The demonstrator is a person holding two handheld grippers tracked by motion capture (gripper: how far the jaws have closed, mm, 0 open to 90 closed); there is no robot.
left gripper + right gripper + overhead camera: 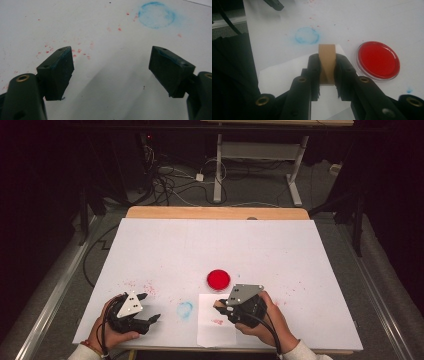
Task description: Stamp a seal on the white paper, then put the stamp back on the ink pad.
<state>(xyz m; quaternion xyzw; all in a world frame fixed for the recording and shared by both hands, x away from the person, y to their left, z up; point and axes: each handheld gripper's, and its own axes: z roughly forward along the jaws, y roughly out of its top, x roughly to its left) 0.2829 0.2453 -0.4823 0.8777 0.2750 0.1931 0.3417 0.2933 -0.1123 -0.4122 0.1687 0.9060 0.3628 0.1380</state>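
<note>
Near the tabletop's front edge, right gripper (pixel 327 72) clamps a small tan, probably wooden, block (pixel 327 60) above white paper sheet (pixel 216 322); left gripper (pixel 111 72) gapes empty.

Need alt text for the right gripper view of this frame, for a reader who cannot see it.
The right gripper is shut on a small tan wooden block, held above a white paper sheet. A round red ink pad lies to its right on the white table cover, and a blue ring stain sits beyond the block.
</note>
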